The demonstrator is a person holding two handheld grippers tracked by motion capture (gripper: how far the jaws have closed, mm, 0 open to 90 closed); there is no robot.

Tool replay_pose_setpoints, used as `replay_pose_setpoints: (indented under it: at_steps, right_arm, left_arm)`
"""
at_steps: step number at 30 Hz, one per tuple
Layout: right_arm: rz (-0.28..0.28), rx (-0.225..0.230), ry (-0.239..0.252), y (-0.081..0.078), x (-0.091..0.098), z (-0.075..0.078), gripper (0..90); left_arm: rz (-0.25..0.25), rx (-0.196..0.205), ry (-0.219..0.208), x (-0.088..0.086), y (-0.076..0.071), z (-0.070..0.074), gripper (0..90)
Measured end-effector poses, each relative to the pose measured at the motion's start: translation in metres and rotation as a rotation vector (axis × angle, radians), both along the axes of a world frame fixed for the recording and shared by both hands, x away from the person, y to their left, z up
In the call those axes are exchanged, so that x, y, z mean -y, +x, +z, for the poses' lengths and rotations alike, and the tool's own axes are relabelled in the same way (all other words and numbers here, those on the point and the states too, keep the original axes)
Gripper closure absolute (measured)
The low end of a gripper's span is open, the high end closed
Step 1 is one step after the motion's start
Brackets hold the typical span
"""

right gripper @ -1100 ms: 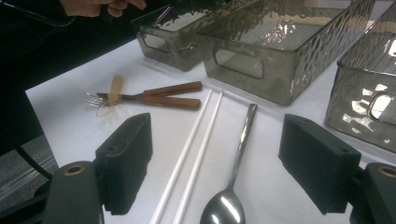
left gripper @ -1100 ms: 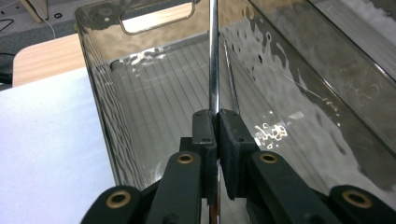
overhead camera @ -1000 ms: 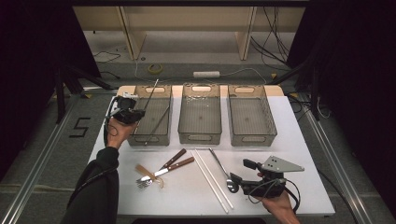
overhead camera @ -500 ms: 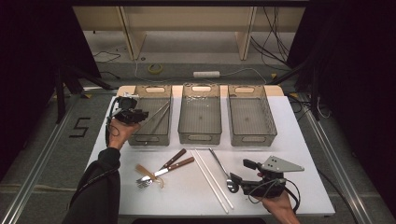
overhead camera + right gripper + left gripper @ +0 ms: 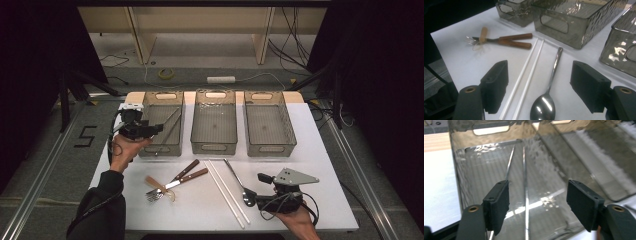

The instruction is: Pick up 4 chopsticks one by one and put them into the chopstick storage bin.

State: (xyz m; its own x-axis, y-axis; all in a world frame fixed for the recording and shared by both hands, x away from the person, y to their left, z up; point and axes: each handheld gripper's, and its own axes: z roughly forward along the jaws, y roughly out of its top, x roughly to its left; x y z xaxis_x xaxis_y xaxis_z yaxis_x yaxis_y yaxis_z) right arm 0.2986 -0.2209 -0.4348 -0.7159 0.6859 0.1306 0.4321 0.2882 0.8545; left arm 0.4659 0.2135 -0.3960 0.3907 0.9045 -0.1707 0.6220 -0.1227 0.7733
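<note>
We see the left gripper held over the left-hand bin, the one nearest the tabletop's left edge in the row of three along its far edge. Its jaws have just been opening and now stand spread, with nothing pinched between them. In the left gripper view two thin metal chopsticks lie lengthwise on the floor of that bin, below and between the parted jaws; from above they show as slanted lines inside it. The middle bin and right-hand bin sit beside it. Near the tabletop's front right corner the right gripper rests low, its jaws also wide apart, though they have just been closing a little, gripping nothing. In the right gripper view a steel spoon and a pair of white chopsticks lie on the white surface between its jaws. Toward the front left lie a fork, two wooden-handled knives and a small wooden utensil, bunched together.
</note>
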Motion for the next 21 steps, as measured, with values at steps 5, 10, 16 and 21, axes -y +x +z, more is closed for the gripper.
replay_pose_setpoints:
  at_steps: [5,10,16,21]
  right_arm:
    - [0.008,-0.022,-0.044,-0.002,-0.007,-0.002,37.2]
    - [0.005,-0.022,-0.102,-0.006,-0.019,-0.006,41.9]
    - [-0.012,-0.042,-0.15,-0.01,-0.032,-0.012,47.0]
    - [-0.017,-0.048,-0.187,-0.014,-0.04,-0.017,51.4]
  left_arm:
    - [-0.028,0.027,-0.032,0.006,-0.019,0.005,27.6]
    - [-0.068,0.053,-0.082,0.012,-0.043,0.007,24.4]
    - [-0.117,0.098,-0.1,0.023,-0.074,0.004,21.9]
    - [-0.161,0.115,-0.11,0.031,-0.092,0.0,20.0]
